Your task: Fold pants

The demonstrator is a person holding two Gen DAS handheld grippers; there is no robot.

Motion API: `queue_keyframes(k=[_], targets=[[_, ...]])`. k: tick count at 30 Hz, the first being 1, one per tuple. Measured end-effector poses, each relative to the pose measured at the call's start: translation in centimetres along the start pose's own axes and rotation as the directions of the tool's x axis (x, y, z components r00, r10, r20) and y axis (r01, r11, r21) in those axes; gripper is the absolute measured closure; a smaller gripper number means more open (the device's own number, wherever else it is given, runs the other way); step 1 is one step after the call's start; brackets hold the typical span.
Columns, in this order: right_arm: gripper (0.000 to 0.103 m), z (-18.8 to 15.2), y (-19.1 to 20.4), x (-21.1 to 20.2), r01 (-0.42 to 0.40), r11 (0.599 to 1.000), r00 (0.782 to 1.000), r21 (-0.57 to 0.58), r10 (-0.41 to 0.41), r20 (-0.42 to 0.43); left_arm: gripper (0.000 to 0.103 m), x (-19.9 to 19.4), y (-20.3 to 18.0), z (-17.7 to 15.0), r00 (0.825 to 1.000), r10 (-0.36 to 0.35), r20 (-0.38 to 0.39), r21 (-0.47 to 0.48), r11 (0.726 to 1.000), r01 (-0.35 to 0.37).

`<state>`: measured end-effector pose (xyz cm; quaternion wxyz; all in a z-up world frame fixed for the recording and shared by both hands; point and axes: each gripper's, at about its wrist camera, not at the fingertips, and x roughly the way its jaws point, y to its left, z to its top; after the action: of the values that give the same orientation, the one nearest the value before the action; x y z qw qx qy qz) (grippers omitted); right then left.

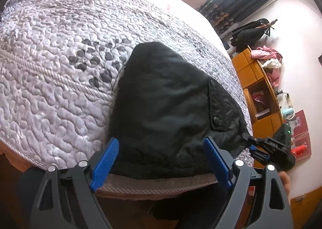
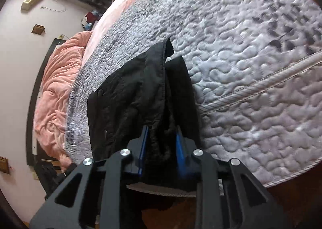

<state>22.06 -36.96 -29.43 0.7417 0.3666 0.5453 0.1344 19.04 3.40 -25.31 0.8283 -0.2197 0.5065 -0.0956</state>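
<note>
on the grey quilted bedspread (image 1: 60,63), near the edge of the bed, lie the black pants (image 1: 161,104), bunched into a thick folded heap with a buttoned pocket flap facing up. the left gripper (image 1: 161,158) hangs over the near end of that heap with its blue-padded fingers (image 1: 104,162) spread wide, one on each side of the dark cloth; whether the pads touch the fabric i cannot tell, but nothing is squeezed between them. the right gripper (image 2: 162,148) has its jaws drawn close together and pinching a thick fold of the pants (image 2: 128,96), the fuzzy black fabric packed between the two blue pads, and from the left wrist view it shows at the far right edge of the heap (image 1: 259,148). a pink blanket (image 2: 58,80) is crumpled at the head of the bed beyond the spread. beside the bed stands an orange wooden cabinet (image 1: 259,80); one of its open compartments holds something pink, too small to name, and pink and white clothes (image 1: 267,55) are piled on its top, with a black bag (image 1: 249,33) behind them against the wall.
</note>
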Motion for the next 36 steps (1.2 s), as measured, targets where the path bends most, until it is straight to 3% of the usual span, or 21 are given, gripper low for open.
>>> queue_keyframes(k=[5,8,10,13,16,20,22,24,26,29,32,36], targets=[[0.074,-0.4,-2.5,3.7,0.105,0.994,0.993,0.018,-0.104,-0.049,0.016,2.2,-0.6,0.3,0.998,-0.007,-0.058,0.032,0.999,0.009],[0.065,-0.2,-1.4,2.8,0.088,0.996,0.995,-0.032,-0.090,-0.046,0.016,2.5,-0.7,0.2,0.997,-0.016,-0.075,0.043,0.999,0.019],[0.045,0.3,-0.7,0.5,0.114,0.993,0.993,-0.042,-0.113,0.017,0.015,2.3,-0.8,0.1,0.997,-0.037,-0.070,0.043,0.998,0.040],[0.045,2.4,1.1,-1.7,0.073,0.996,0.991,-0.056,-0.066,0.113,0.014,2.7,-0.5,-0.1,0.996,-0.063,-0.070,0.027,0.997,0.065],[0.046,4.8,3.3,0.4,-0.041,0.995,0.997,-0.087,0.046,0.059,0.014,3.4,-0.5,-0.1,0.995,-0.062,-0.080,0.016,0.998,0.063],[0.052,7.6,3.7,5.7,-0.060,0.997,0.998,-0.057,0.059,-0.016,0.014,3.7,-0.2,0.2,0.995,-0.056,-0.088,0.005,0.998,0.057],[0.078,8.5,2.6,8.2,-0.002,0.999,0.999,-0.047,0.000,-0.048,0.014,3.7,0.0,0.5,0.994,-0.052,-0.095,0.001,0.999,0.052],[0.087,8.8,1.4,9.5,0.029,0.999,0.997,-0.045,-0.032,-0.070,0.014,3.5,0.0,1.1,0.993,-0.059,-0.101,0.001,0.998,0.059],[0.082,8.7,0.5,8.7,-0.017,1.000,0.997,-0.015,0.016,-0.075,0.014,2.8,-0.2,2.1,0.994,-0.063,-0.089,0.014,0.998,0.064],[0.062,8.7,1.6,5.7,-0.068,0.997,0.998,-0.028,0.069,0.008,0.013,1.4,-0.4,5.6,0.995,-0.094,-0.013,0.002,0.996,0.094],[0.060,8.8,2.3,4.7,-0.122,0.992,0.992,-0.024,0.123,0.028,0.013,2.5,-0.9,9.5,0.987,-0.158,-0.005,-0.033,0.987,0.157],[0.059,9.7,2.3,6.9,-0.137,0.991,0.991,0.003,0.137,-0.011,0.012,6.4,-1.4,13.3,0.965,-0.252,-0.070,-0.087,0.965,0.246]])
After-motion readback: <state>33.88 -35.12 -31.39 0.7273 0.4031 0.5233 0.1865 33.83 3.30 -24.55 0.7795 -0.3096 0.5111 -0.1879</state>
